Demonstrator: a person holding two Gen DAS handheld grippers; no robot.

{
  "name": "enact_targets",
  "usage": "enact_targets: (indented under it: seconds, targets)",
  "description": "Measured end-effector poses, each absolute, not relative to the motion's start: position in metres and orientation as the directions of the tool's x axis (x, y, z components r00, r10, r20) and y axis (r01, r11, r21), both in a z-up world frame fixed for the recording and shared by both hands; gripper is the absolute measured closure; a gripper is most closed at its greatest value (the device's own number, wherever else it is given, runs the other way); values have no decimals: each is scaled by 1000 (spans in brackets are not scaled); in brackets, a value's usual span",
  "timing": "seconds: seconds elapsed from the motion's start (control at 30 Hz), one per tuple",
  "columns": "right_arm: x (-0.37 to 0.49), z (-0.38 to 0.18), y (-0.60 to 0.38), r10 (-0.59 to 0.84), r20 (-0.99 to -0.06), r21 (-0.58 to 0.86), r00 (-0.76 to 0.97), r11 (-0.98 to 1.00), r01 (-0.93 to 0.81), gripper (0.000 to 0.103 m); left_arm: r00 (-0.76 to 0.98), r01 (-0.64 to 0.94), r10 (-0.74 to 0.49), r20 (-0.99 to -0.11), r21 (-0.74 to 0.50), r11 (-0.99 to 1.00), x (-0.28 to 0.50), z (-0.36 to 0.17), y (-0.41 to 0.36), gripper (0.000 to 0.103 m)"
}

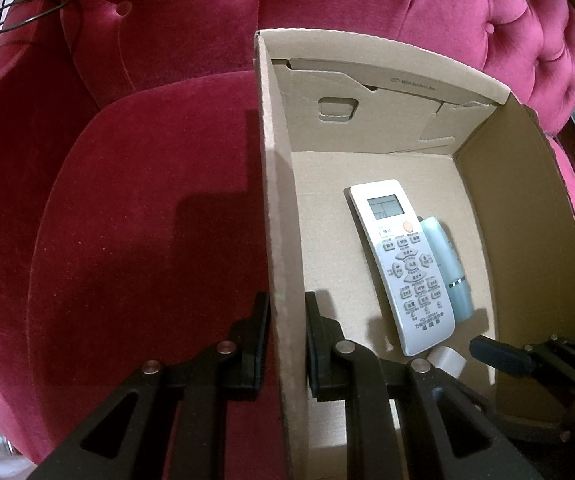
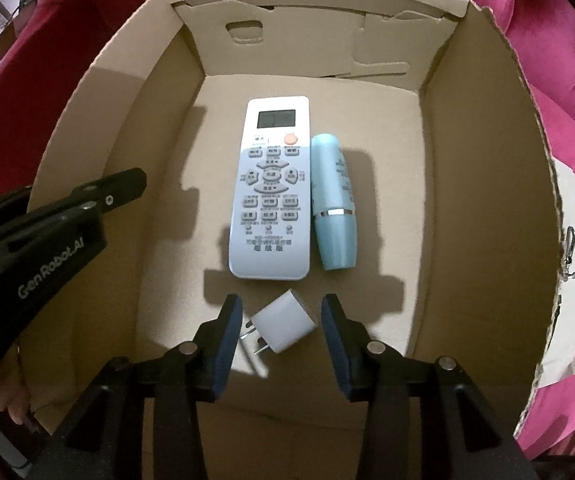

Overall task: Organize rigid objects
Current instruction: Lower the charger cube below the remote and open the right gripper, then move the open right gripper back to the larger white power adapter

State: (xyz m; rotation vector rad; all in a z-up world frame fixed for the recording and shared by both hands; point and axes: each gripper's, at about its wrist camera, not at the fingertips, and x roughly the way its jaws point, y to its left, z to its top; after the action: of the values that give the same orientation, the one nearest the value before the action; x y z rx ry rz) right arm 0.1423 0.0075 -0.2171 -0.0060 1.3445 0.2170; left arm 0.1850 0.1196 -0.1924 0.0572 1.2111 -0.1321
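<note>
Left tongs [image 1: 287, 340] straddle the cardboard box [image 1: 277, 200] left wall, clamped or not: cannot tell. Right tongs [image 2: 281, 320] open, empty, flanking white charger [image 2: 285, 320] near box's near edge. Remote [image 2: 273, 188] and teal tube [image 2: 333, 204] touch mid-floor.

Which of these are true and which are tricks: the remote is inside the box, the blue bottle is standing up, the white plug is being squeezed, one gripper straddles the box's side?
1. The remote lies inside the cardboard box. True.
2. The blue bottle stands upright. False: it lies flat beside the remote.
3. The right gripper squeezes the white plug. False: its fingers are apart, not touching the plug.
4. The left gripper straddles the box's wall. True.
</note>
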Motion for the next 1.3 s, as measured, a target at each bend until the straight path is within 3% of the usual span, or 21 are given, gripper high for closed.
enact_targets:
  seconds: [0.4, 0.7, 1.0, 1.07, 1.3]
  targets:
    - [139, -194, 6, 150, -958, 112, 246, 980, -162, 58, 345, 133, -67, -936, -22, 991, 186, -194, 119, 86]
    - [136, -164, -3, 141, -946, 97, 291, 982, -160, 48, 347, 135, -64, -936, -17, 991, 185, -194, 118, 86]
    - [133, -128, -21, 124, -924, 79, 361, 987, -138, 24, 347, 134, -63, -936, -17, 991, 184, -194, 118, 86]
    - [134, -123, -25, 120, -919, 78, 376, 989, -126, 14, 346, 134, -64, -936, -18, 991, 184, -193, 118, 86]
    - [134, -100, -46, 114, -901, 74, 418, 991, -109, 0, 347, 136, -61, -936, -15, 991, 184, -193, 117, 86]
